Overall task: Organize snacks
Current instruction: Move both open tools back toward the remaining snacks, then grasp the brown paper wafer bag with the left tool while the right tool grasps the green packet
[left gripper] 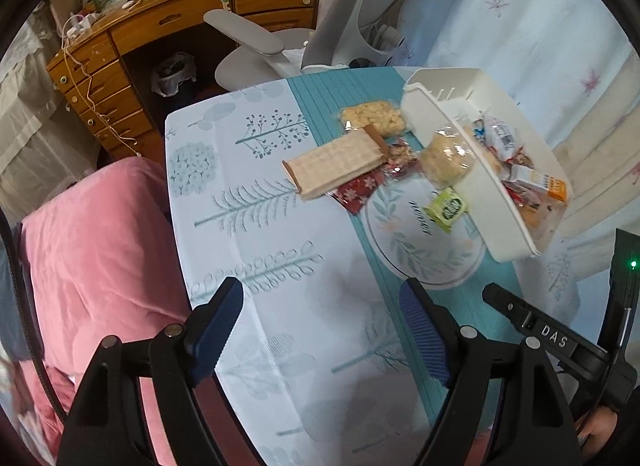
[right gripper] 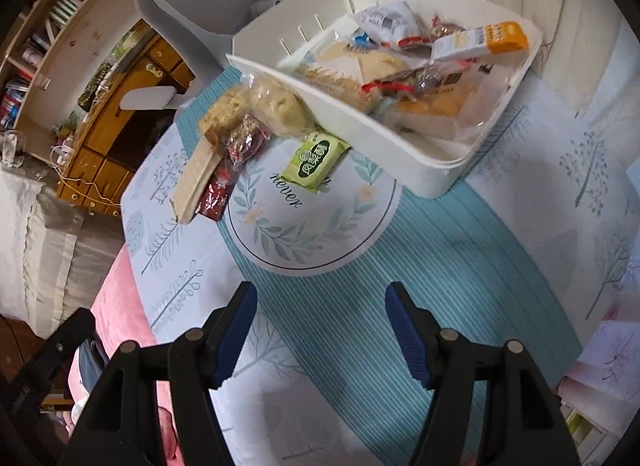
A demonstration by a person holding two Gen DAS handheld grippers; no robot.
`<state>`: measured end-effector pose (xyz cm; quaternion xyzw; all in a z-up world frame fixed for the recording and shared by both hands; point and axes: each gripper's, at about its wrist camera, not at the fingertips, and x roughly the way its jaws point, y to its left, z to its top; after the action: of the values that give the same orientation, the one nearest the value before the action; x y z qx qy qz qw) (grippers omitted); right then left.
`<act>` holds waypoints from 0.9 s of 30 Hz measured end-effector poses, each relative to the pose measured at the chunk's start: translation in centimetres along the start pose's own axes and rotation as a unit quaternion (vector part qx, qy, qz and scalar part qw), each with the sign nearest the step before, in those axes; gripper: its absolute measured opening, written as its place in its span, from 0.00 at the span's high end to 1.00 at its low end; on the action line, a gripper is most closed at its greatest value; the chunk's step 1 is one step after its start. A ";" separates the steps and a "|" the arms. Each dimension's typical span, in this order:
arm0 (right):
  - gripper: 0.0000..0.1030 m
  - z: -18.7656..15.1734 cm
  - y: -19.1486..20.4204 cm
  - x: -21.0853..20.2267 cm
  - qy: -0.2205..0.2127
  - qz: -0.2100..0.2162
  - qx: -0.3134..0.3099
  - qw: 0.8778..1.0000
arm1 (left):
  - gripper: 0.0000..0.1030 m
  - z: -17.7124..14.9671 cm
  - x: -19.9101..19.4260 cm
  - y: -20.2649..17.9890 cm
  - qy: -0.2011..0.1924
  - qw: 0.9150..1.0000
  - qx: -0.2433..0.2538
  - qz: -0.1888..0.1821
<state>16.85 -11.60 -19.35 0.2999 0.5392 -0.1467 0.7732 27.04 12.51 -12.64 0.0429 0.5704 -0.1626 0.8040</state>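
A counter (left gripper: pixel 256 225) w/ a cloth carries a striped mat (right gripper: pixel 460 250) down its middle. On the mat's far end sits a bin (right gripper: pixel 432 169), packed w/ wrapped snacks. Just left of the bin, on the counter, a loose cluster: a flat cracker pack (left gripper: pixel 336 163) lies atop a small wrapper (left gripper: pixel 356 193); behind it a puffed-snack bag (left gripper: pixel 374 117); a round bun bag (left gripper: pixel 446 159) touches the bin's wall. A small square packet (left gripper: pixel 446 209) lies nearer, beside the bin. Behind the counter stand a chair (left gripper: pixel 260 41) and a desk (left gripper: pixel 120 37). A cushion (left gripper: pixel 100 246) lies left of the counter.
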 end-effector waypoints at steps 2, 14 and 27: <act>0.35 0.3 0.1 1.1 0.005 0.001 0.012 1.000 | 0.23 1.1 1.0 0.2 0.006 1.000 0.013 0.006; 0.35 2.5 2.0 6.2 -0.026 -0.034 0.042 0.998 | 0.21 8.5 10.6 -0.4 0.060 0.993 0.106 -0.004; 0.35 4.0 3.5 9.4 -0.065 -0.078 0.044 0.994 | 0.21 12.2 18.9 -2.4 0.101 0.976 0.192 -0.023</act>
<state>25.29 -10.50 -25.95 0.2799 0.5028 -0.2494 0.7788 42.93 3.16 -25.72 0.1995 0.6073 -0.2820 0.7154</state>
